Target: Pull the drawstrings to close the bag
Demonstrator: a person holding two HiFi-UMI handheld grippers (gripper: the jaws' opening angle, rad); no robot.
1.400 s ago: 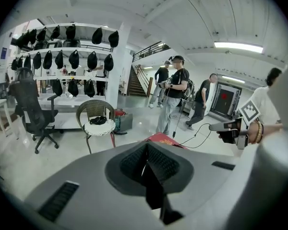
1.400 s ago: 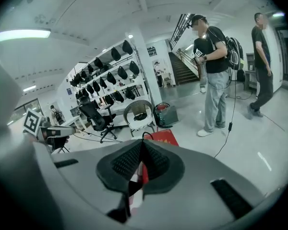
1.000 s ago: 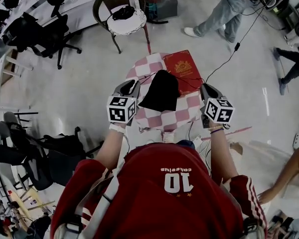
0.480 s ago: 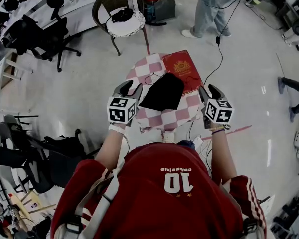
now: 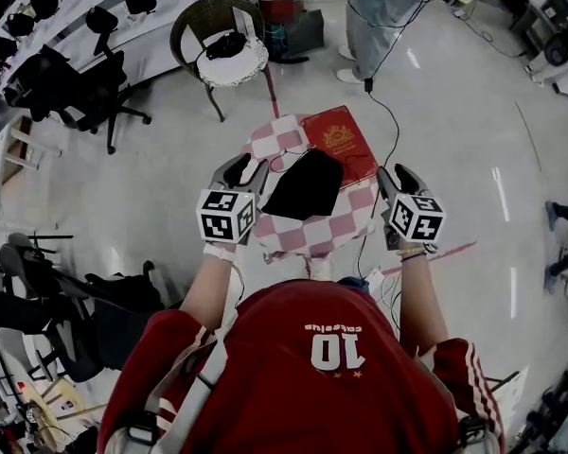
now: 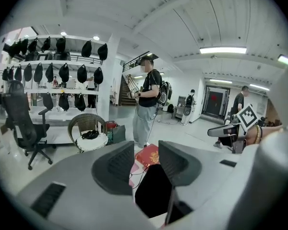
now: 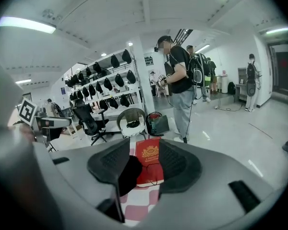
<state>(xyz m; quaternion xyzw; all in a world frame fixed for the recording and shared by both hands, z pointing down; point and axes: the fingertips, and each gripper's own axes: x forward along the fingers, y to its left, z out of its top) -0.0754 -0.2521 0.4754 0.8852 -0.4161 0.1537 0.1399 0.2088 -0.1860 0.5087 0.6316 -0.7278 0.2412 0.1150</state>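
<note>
The black bag (image 5: 305,184) lies flat on the small checked table (image 5: 312,236), in front of the person and between the two tongs. Seen from the head view, its long axis runs on a slant, from the near left corner of the table up toward the far right. The far end reaches the red box (image 5: 344,138) and seems to lap onto its near edge. I can't make out from here which end is the mouth. A thin cord (image 7: 153,178) loops across the near part of the red box, just beside the bag's far end.

The left gripper (image 5: 241,170) is held at the table's left edge and the right gripper (image 5: 402,180) at its right edge, both pointing forward and a little down. Both sets of jaws have just been opening and now stand wide apart. Nothing is pinched in either. The left gripper view looks between its jaws (image 6: 146,159) at the bag beyond, clear of the pads. The right gripper view does the same (image 7: 146,164), with the box and bag well ahead.
</note>
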